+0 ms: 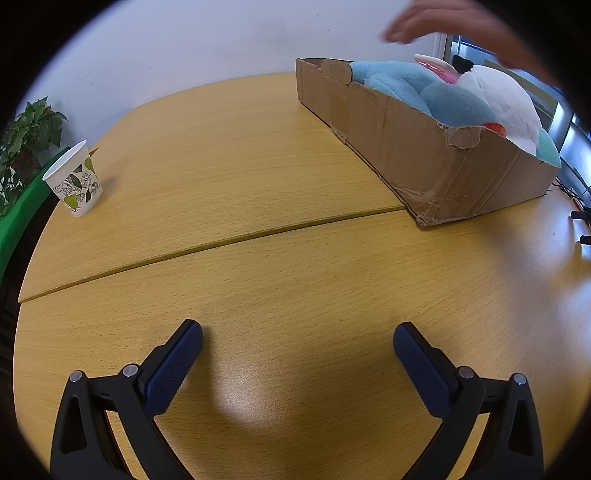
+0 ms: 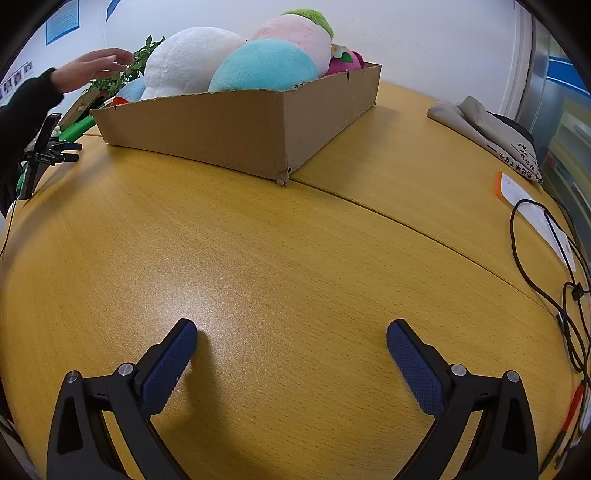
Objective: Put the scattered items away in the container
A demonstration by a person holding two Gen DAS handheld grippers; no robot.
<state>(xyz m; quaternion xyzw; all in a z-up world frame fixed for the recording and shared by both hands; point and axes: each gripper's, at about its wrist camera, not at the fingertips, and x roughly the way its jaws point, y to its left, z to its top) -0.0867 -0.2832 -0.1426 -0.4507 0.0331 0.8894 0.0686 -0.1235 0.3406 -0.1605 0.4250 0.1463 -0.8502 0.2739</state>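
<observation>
Left gripper (image 1: 297, 334): blue-padded fingers spread wide, nothing between them, low over bare wooden table (image 1: 280, 280). Right gripper (image 2: 291, 332): likewise spread wide and empty over the same tabletop.

Cardboard box (image 1: 424, 147): shallow, torn along its rim, standing on the table across the seam between the two tabletop halves. Holds the plush toys: a blue-and-white plush (image 1: 443, 92) in the left wrist view; the right wrist view adds a pink plush with green tuft (image 2: 295, 33) and a magenta plush (image 2: 347, 62) at the far end.

Left wrist view only: paper cup (image 1: 74, 177) with leaf print, upright near the table edge, well apart from the box; potted plant (image 1: 26, 136) behind it.

Right wrist view only: folded beige fabric bag (image 2: 484, 133) with dark printed characters, too small to read; black cable (image 2: 546, 258) looped along the right edge; orange-edged paper (image 2: 517, 192); wall posters, unreadable; black clamp stand (image 2: 44, 155) at left.

Both views: a person's bare hand (image 2: 92, 68) raised beyond the box, dark sleeve visible in the right wrist view.
</observation>
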